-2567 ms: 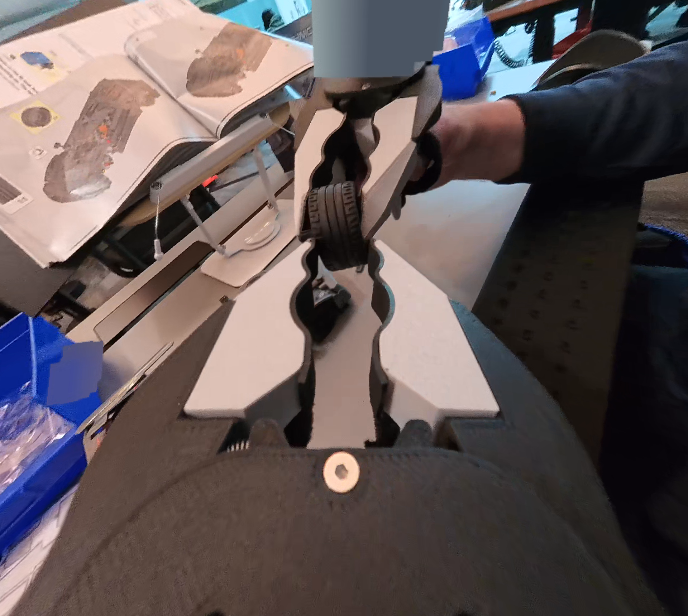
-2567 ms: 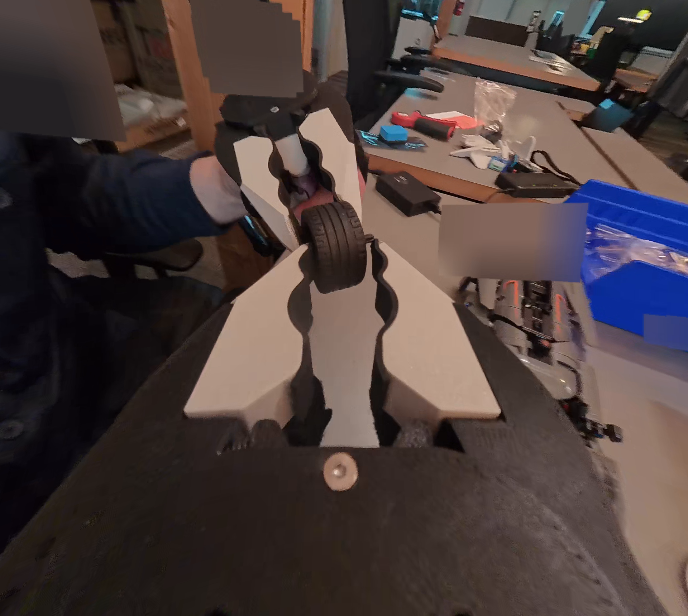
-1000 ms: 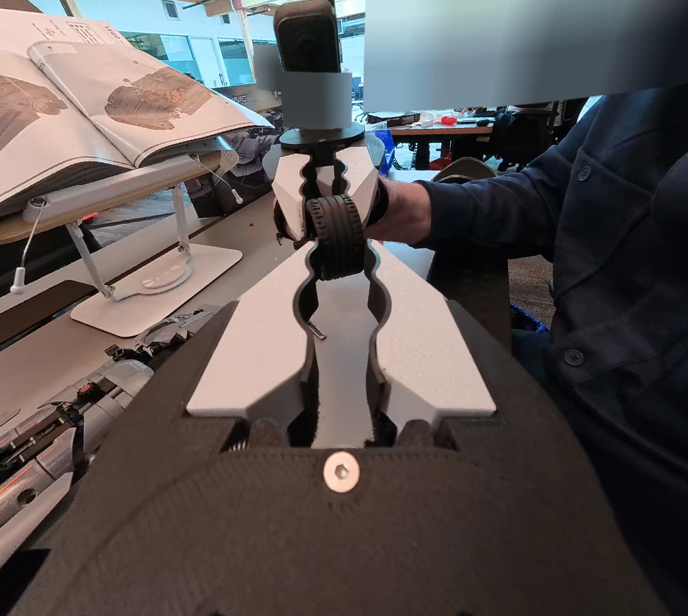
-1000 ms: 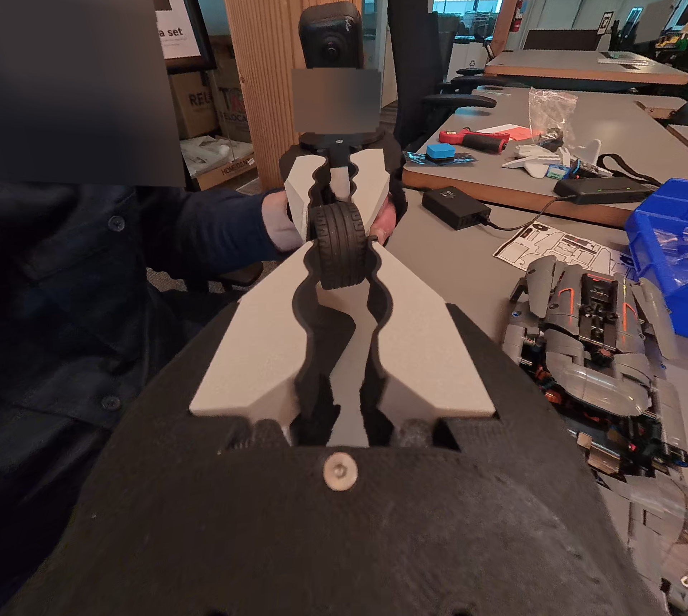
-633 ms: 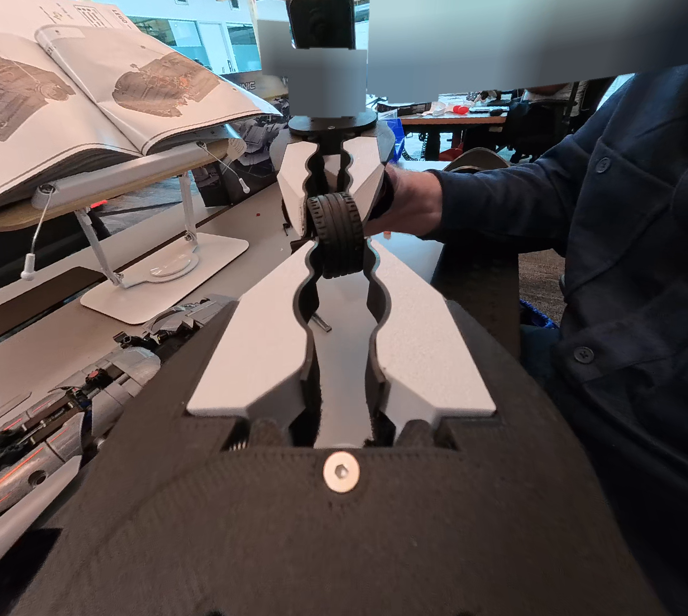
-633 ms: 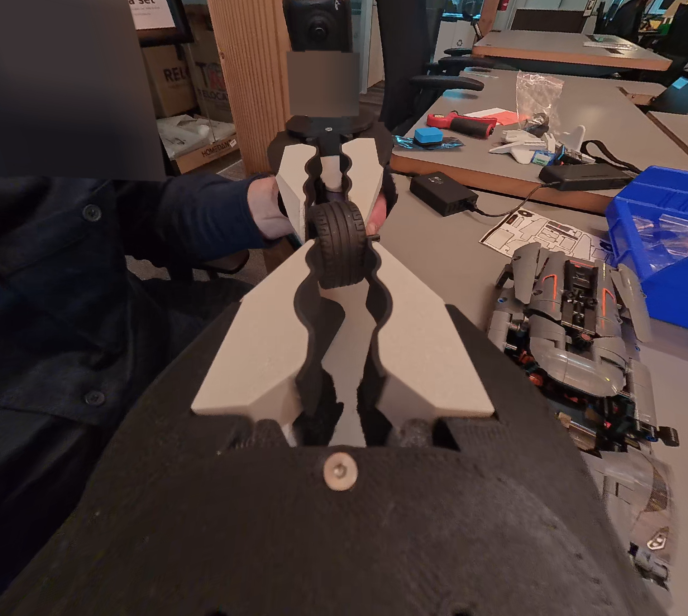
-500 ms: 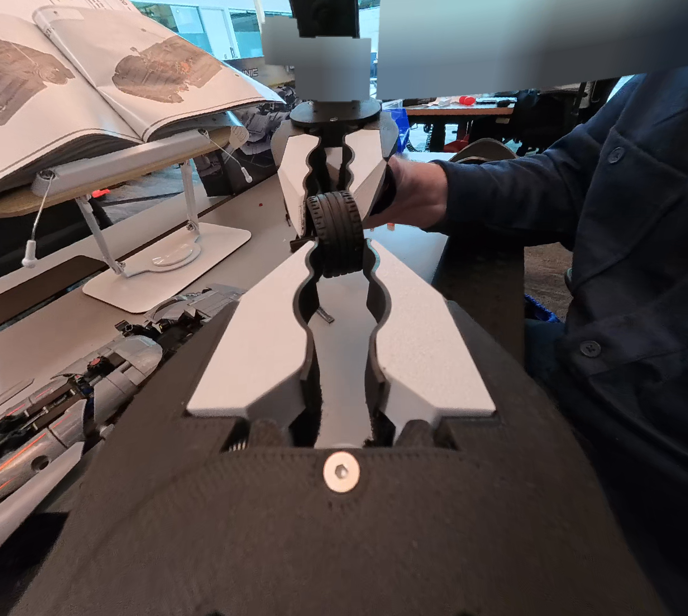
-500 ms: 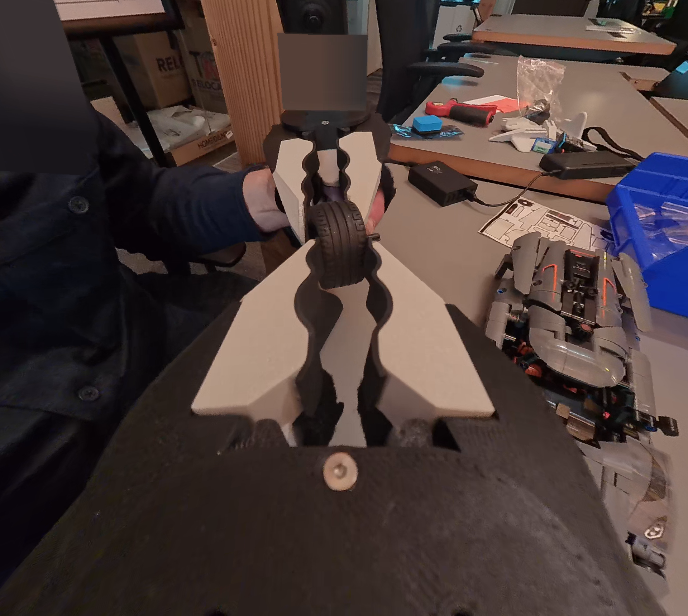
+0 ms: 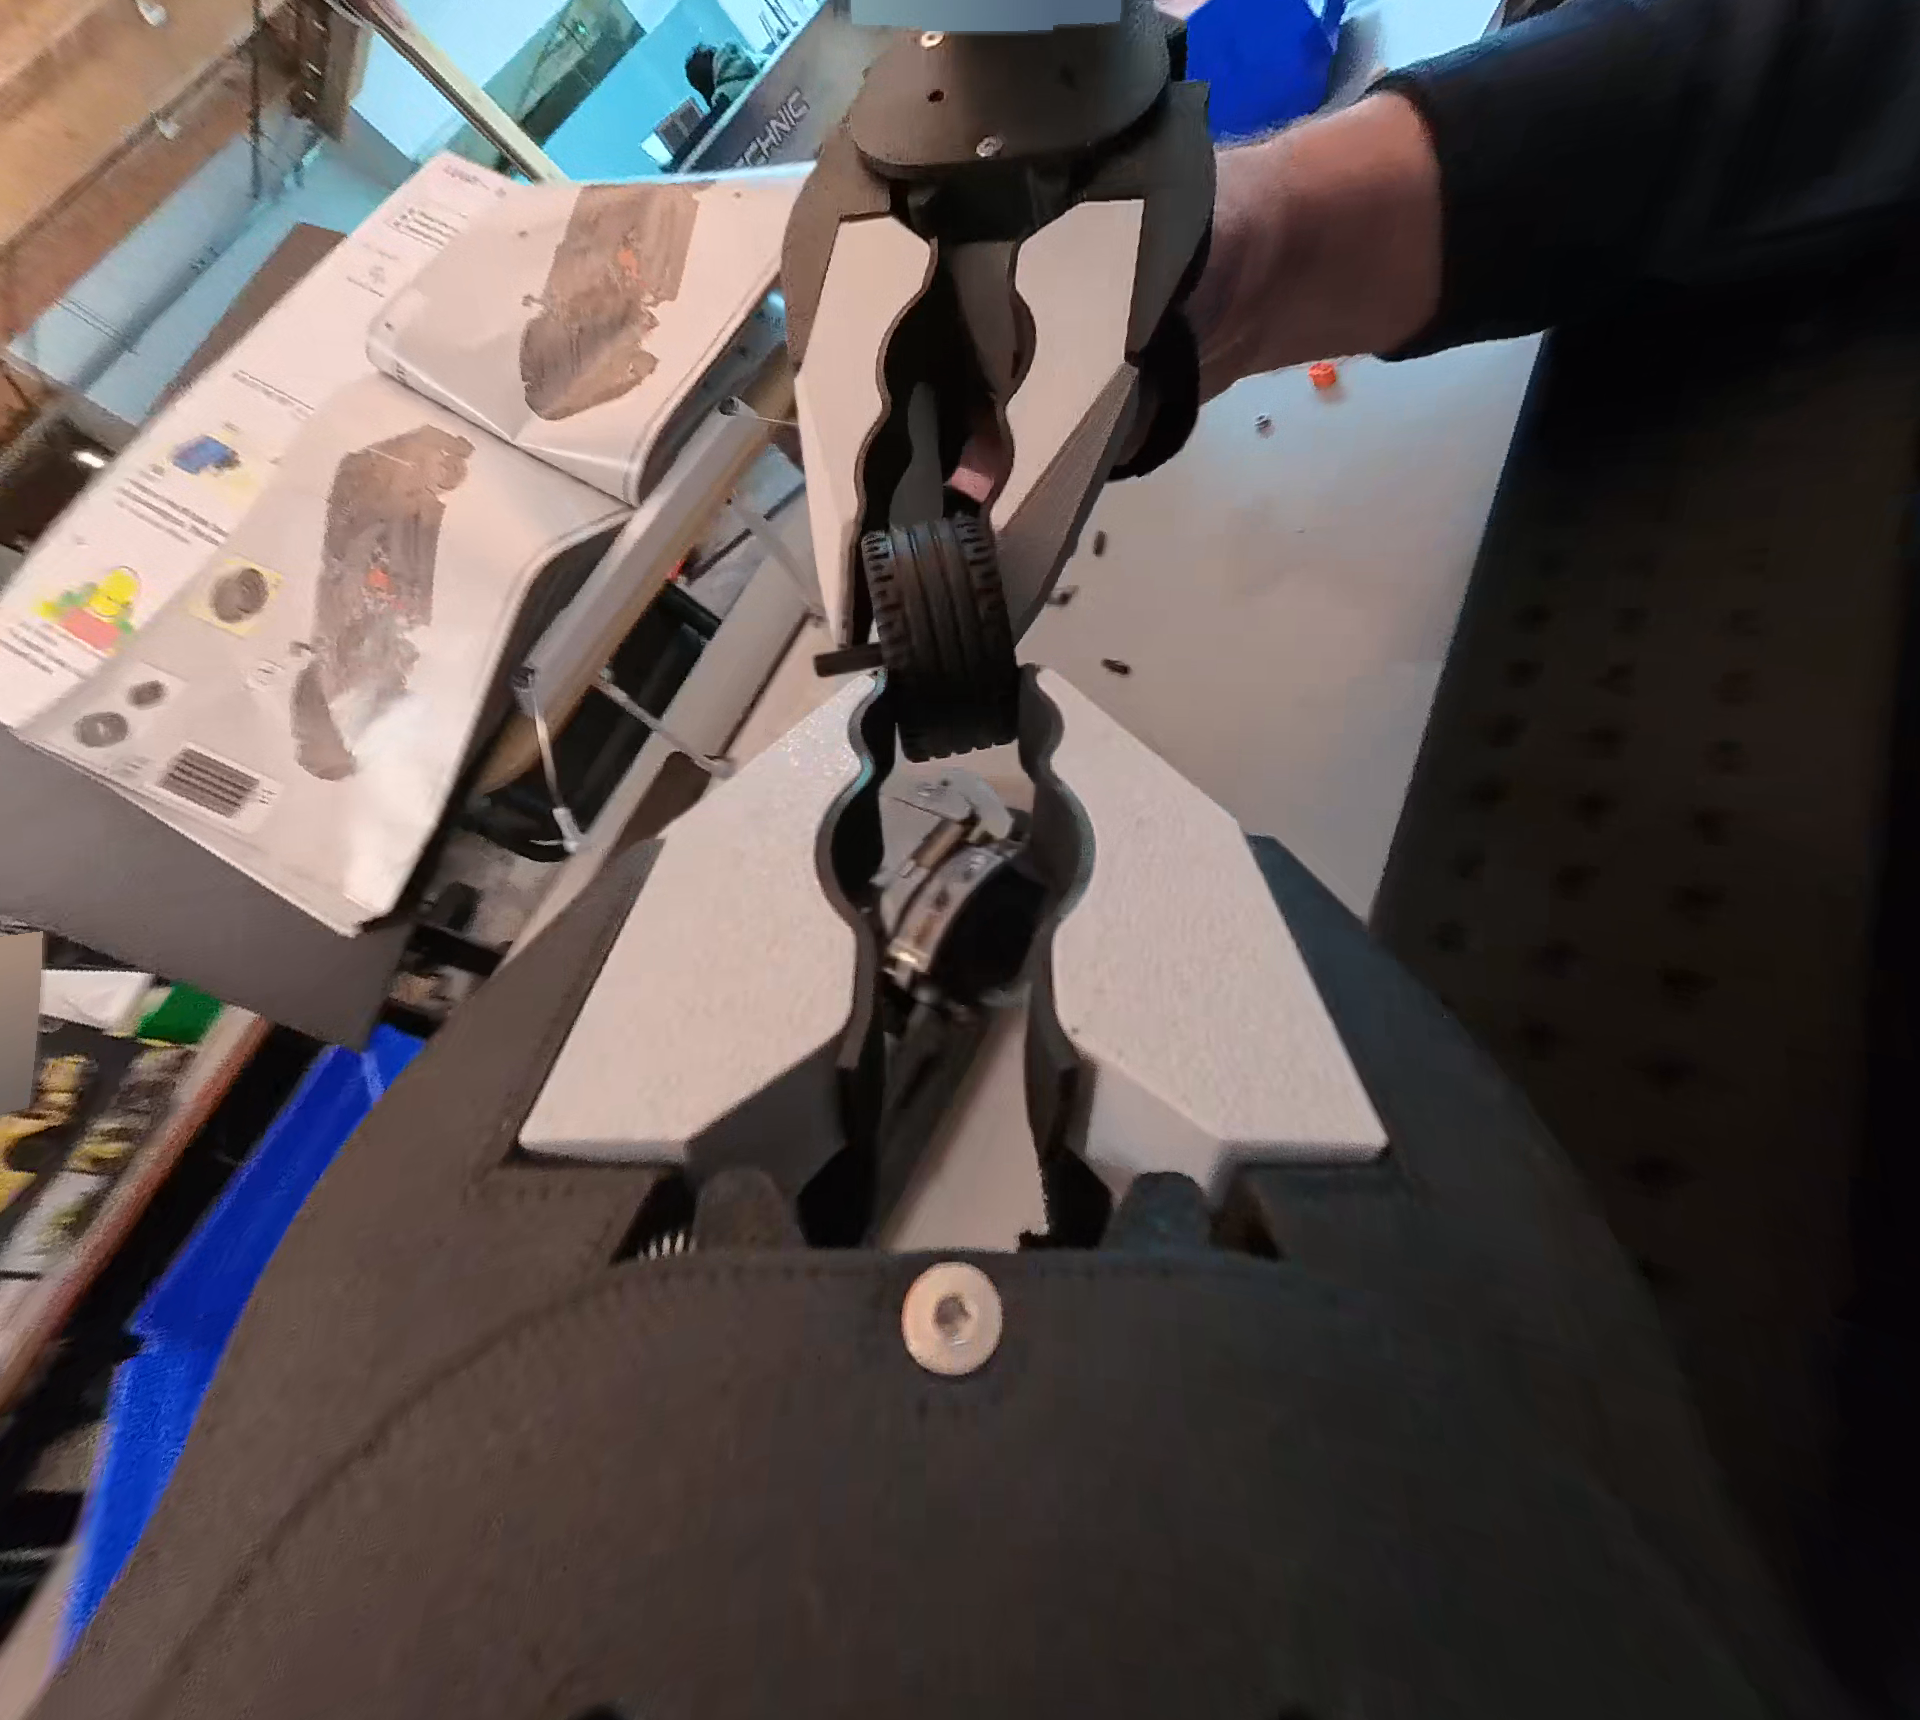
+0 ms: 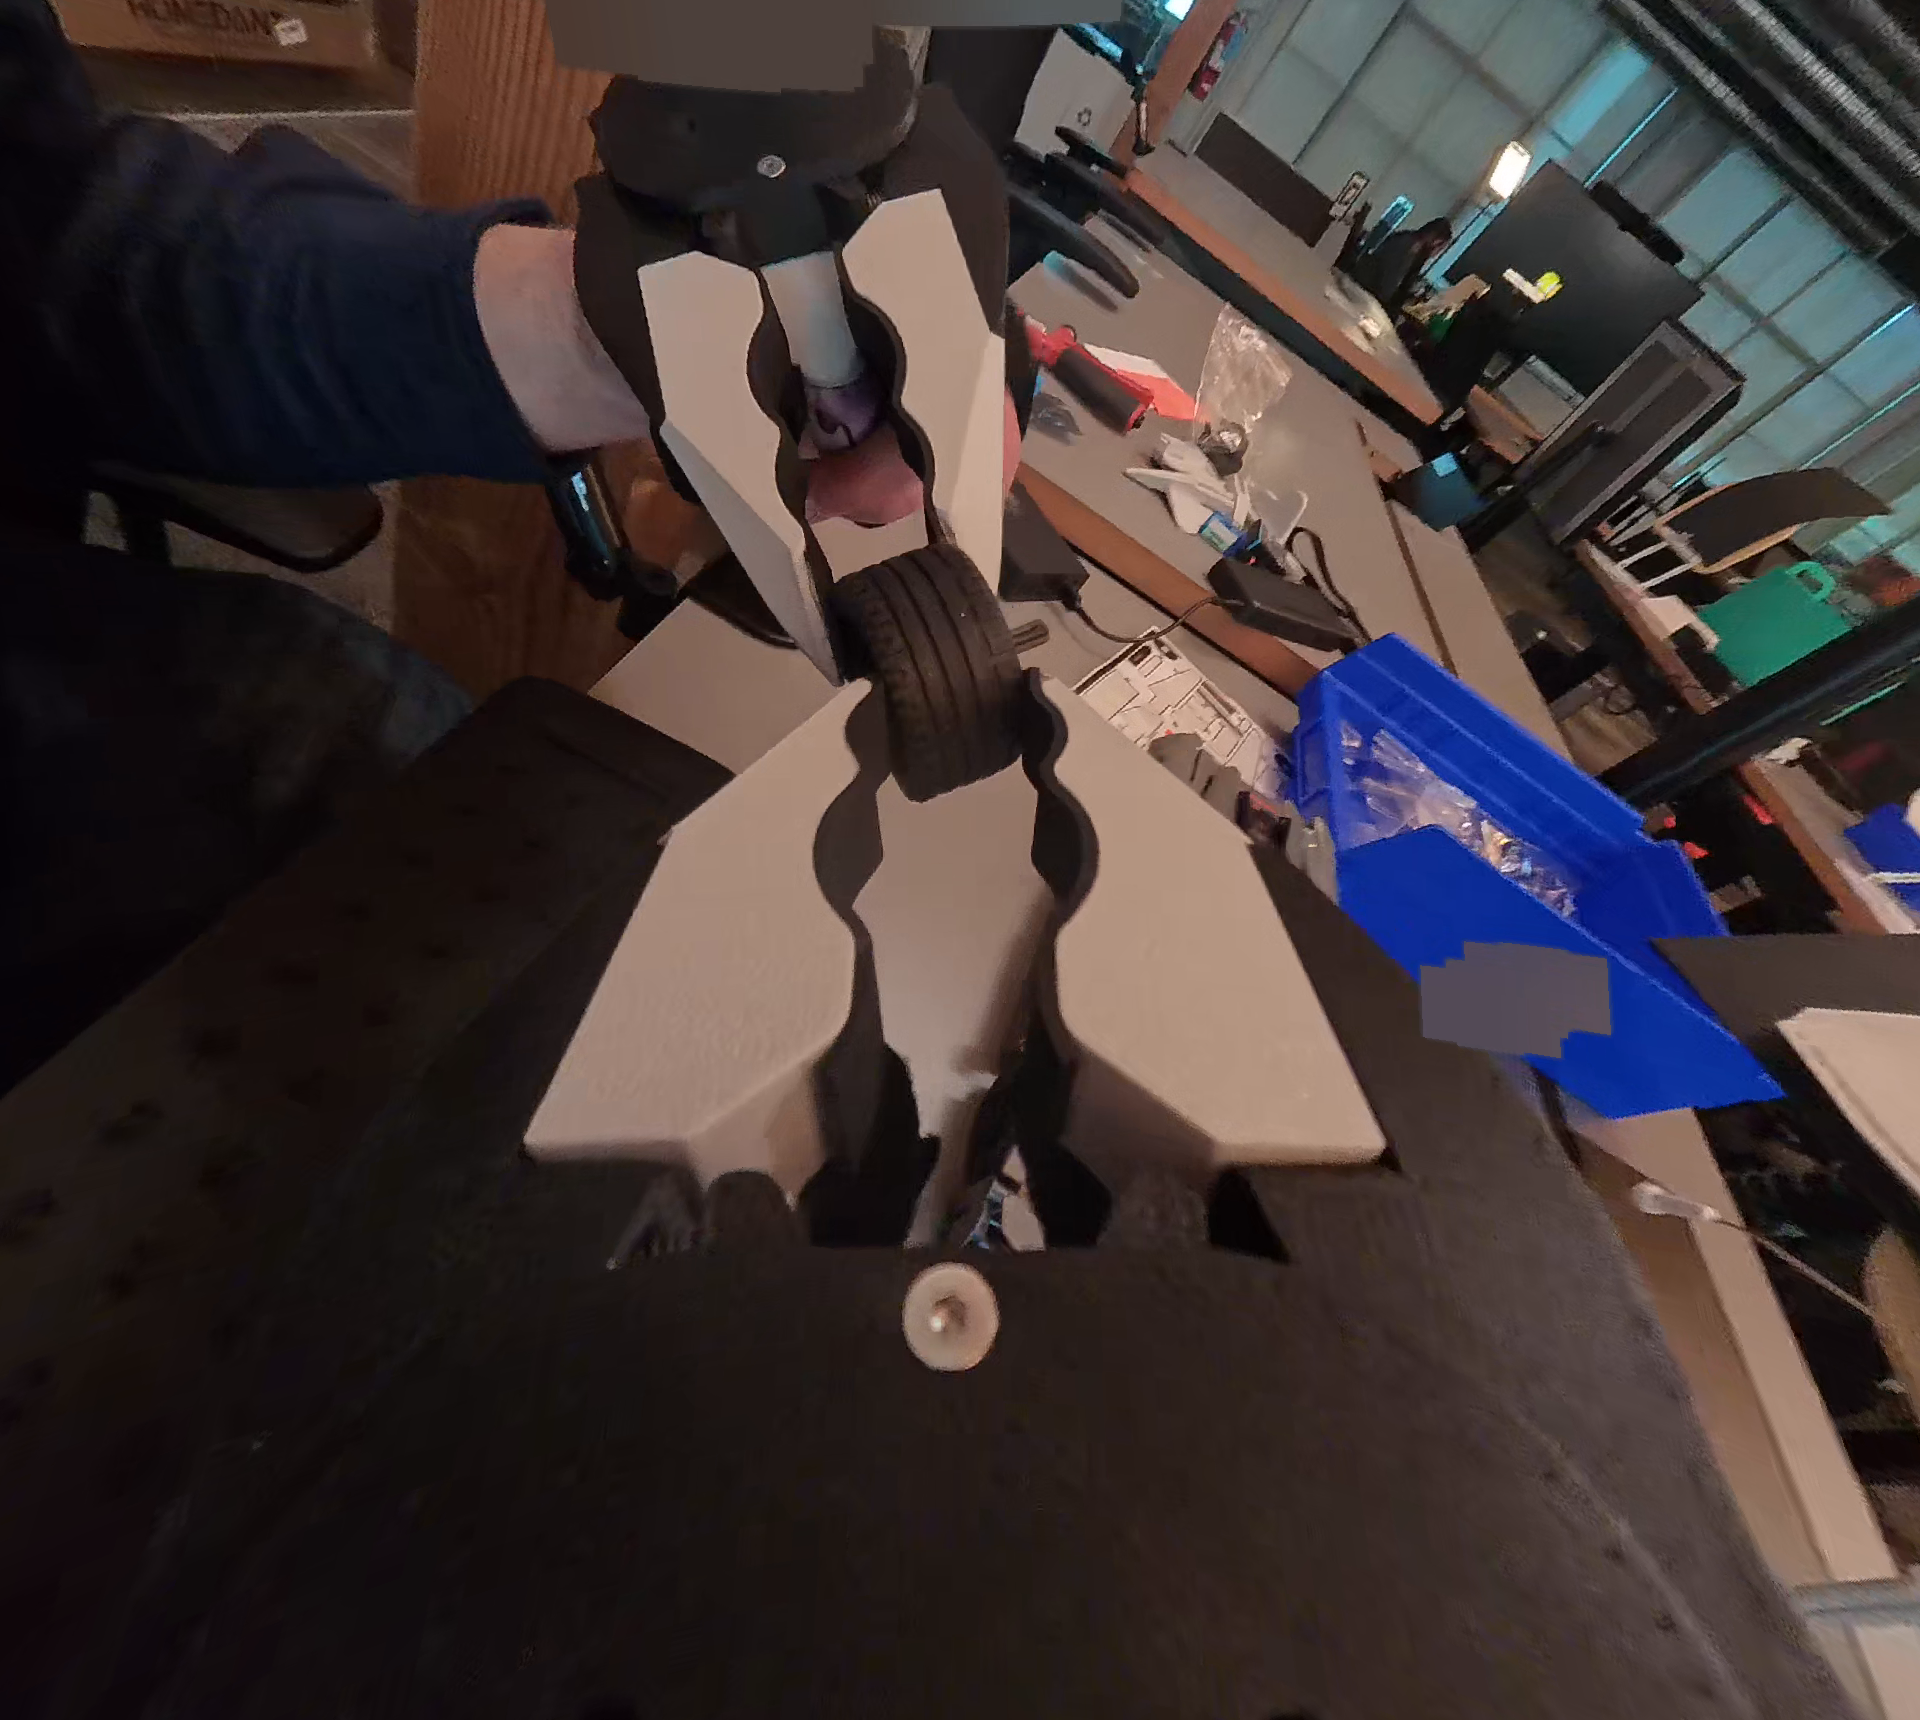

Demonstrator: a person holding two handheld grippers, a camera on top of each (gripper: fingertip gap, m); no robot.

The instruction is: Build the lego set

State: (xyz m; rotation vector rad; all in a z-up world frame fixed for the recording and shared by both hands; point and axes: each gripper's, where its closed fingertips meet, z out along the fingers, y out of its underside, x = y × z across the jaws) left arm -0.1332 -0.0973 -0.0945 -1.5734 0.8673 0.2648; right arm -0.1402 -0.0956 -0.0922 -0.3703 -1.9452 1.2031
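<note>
Left wrist view, black ribbed tyre, short axle stub, clamped by left gripper and right gripper.

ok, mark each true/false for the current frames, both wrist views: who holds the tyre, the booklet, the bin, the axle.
1. Both grippers grip one black rubber tyre at once. True: the left gripper and right gripper meet on it tip to tip.
2. The tyre rests on the table. False: it is held up in the air.
3. An open instruction booklet sits on a stand. True.
4. The blue plastic bin is empty. False: it holds clear bags.
5. A short dark axle sticks out of the tyre's side. True.
6. The right gripper's jaws are wide open around nothing. False: they close on the tyre.
</note>
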